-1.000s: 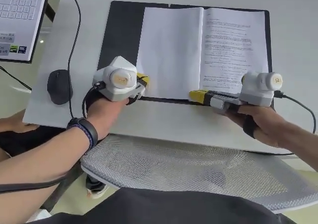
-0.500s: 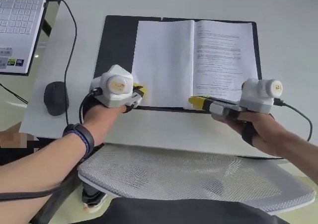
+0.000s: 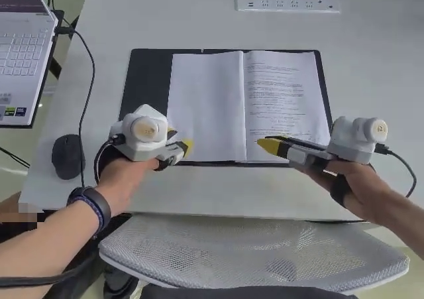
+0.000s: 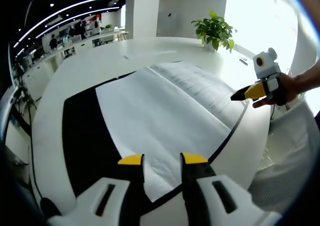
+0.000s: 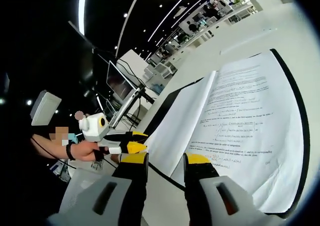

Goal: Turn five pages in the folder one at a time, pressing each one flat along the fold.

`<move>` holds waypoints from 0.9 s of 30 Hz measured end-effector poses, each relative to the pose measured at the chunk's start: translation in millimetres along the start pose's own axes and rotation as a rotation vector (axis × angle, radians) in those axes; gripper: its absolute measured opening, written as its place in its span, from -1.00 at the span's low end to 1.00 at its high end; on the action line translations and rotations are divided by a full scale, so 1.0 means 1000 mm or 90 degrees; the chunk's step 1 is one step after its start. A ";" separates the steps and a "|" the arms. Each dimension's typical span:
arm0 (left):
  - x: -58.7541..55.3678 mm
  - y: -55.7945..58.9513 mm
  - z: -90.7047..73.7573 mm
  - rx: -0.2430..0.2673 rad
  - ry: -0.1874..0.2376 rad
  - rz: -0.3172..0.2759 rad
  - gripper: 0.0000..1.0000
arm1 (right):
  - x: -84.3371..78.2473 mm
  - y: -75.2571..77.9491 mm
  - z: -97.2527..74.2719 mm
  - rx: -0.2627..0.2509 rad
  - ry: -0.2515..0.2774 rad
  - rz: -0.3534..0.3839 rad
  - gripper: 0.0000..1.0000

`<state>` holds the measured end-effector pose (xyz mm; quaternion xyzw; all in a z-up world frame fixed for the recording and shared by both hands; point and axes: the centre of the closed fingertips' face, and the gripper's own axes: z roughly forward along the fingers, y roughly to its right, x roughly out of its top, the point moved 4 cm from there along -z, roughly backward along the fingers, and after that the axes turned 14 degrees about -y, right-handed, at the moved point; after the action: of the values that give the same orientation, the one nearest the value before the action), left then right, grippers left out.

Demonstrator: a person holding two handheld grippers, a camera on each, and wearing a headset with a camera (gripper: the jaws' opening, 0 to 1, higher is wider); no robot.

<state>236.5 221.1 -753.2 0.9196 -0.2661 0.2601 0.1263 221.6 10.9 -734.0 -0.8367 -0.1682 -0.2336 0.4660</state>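
While the black folder (image 3: 144,80) lies open flat, blank white left page (image 3: 202,107), printed right page (image 3: 285,100), left gripper (image 4: 162,159) narrowly parted, empty, right gripper (image 5: 166,159) likewise.

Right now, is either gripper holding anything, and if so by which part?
Nothing is held: the left gripper and the right gripper are both open, near the bottom edge of the open folder.

White, yellow-tipped left gripper (image 4: 162,160): gripped in left hand (image 3: 122,170); jaws slightly apart, nothing between; forearm bare, dark wristband (image 3: 89,203) at wrist. Matching right gripper (image 5: 167,158): gripped in right hand (image 3: 351,183); jaws slightly apart, empty; tips point toward the left gripper.
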 end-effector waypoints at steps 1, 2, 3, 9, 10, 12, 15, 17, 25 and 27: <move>0.001 -0.001 -0.004 0.000 0.004 -0.002 -0.45 | 0.001 0.001 -0.004 -0.013 0.004 -0.004 -0.41; 0.001 -0.001 -0.006 -0.001 0.008 -0.004 -0.44 | 0.001 0.002 -0.007 -0.017 0.007 -0.004 -0.37; 0.002 -0.002 -0.010 0.003 0.013 -0.005 -0.43 | 0.002 0.002 -0.012 -0.024 0.011 -0.008 -0.36; 0.003 -0.004 -0.022 0.012 0.025 -0.001 -0.36 | 0.005 0.004 -0.033 -0.064 0.026 -0.035 -0.10; 0.003 -0.005 -0.025 0.013 0.029 -0.004 -0.34 | 0.006 0.006 -0.039 -0.078 0.030 -0.041 -0.06; 0.005 -0.007 -0.031 0.014 0.040 -0.013 -0.30 | 0.008 0.008 -0.049 -0.100 0.042 -0.048 -0.05; 0.008 -0.007 -0.042 0.020 0.054 -0.012 -0.27 | 0.012 0.010 -0.066 -0.122 0.070 -0.047 0.03; 0.009 -0.007 -0.047 0.021 0.059 -0.009 -0.23 | 0.013 0.013 -0.075 -0.137 0.080 -0.047 0.05; 0.012 -0.015 -0.075 0.025 0.085 -0.009 -0.11 | 0.005 0.022 -0.102 -0.189 0.091 -0.037 0.18; 0.011 -0.016 -0.082 0.029 0.090 -0.006 -0.08 | 0.002 0.022 -0.108 -0.200 0.091 -0.039 0.20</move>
<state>220.3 260.1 -680.3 0.9029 -0.2459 0.3297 0.1249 208.9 -93.2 -698.7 -0.8749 -0.1216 -0.3301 0.3328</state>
